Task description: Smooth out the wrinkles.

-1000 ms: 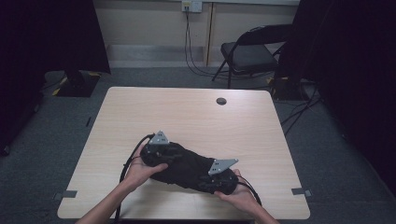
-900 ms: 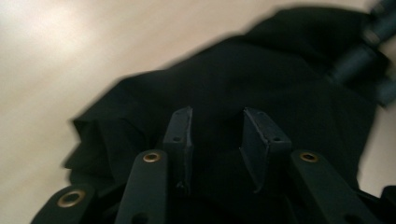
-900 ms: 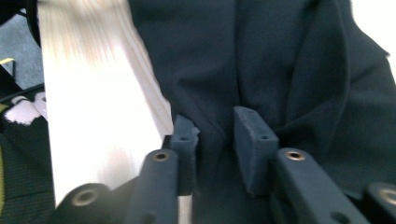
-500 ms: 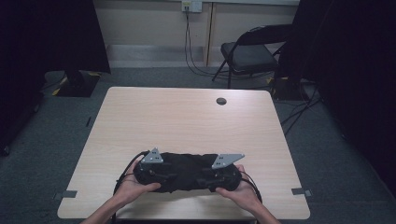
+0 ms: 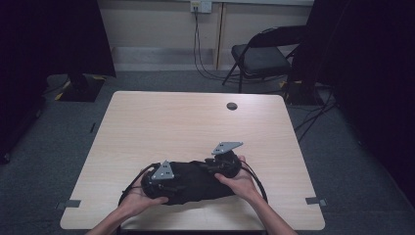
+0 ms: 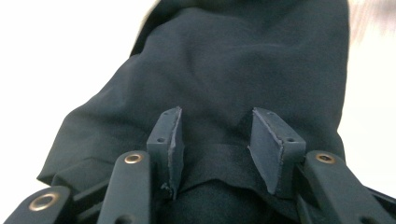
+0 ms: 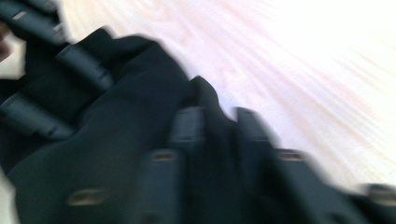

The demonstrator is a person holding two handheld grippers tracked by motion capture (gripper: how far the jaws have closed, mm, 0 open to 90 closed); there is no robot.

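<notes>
- A black cloth (image 5: 195, 183) is lying bunched on the near part of the light wooden table (image 5: 171, 122), between the person's two hands
- The left gripper (image 5: 164, 182) is sitting at the cloth's left end, held by the left hand (image 5: 139, 198), with its grey plate facing up
- In the left gripper view the left gripper (image 6: 217, 140) is standing with its jaws apart; a folded hem of the black cloth (image 6: 233, 70) is lying between them, and its pads are not pressing on it; these jaws have just been closing a little
- The right gripper (image 5: 222, 164) is sitting at the cloth's right end, held by the right hand (image 5: 240, 181), slightly farther from the person than the left one
- The right gripper view is blurring badly: the right gripper (image 7: 219, 126) is showing its jaws close together with a dark ridge of the black cloth (image 7: 116, 116) between them; they have just been closing, and they seem to be pinching the fabric
- A folding chair (image 5: 259, 56) is standing on the floor beyond the table
</notes>
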